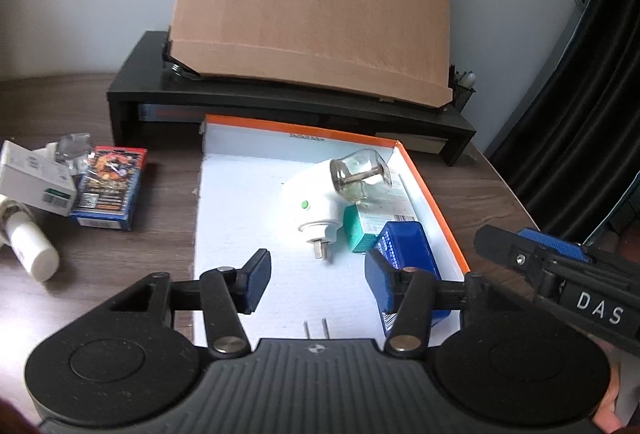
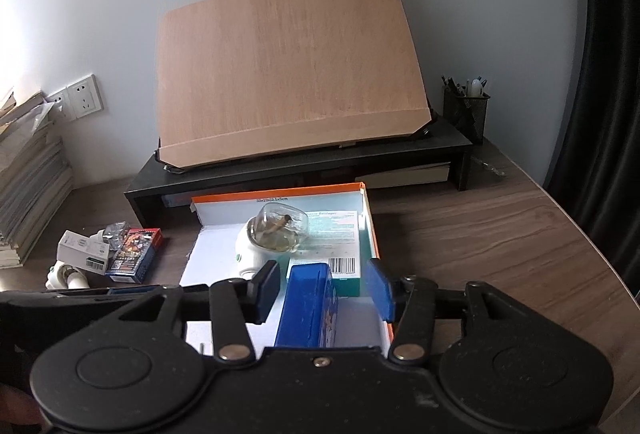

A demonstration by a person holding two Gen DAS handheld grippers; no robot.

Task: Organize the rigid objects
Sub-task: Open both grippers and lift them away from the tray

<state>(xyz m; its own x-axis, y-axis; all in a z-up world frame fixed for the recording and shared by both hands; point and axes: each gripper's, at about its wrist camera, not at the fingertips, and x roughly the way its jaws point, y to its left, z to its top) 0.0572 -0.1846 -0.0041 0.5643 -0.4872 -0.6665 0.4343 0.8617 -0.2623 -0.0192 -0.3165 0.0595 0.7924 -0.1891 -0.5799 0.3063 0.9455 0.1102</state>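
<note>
left gripper [image 1: 316, 284] held wide apart above white floor of orange-rimmed box [image 1: 436, 210], nothing gripped. right gripper [image 2: 326, 288] also spread wide, blue case [image 2: 308, 304] seen standing between fingers, no contact visible. in box: white plug-in unit [image 1: 310, 208] with glass bottle [image 1: 358, 174] lying tilted, teal carton [image 1: 362, 230] just beside, blue case at right wall. left on desk [image 2: 480, 234], well apart from box: card pack [image 1: 110, 190], white carton [image 1: 34, 178], white bottle [image 1: 32, 248].
</note>
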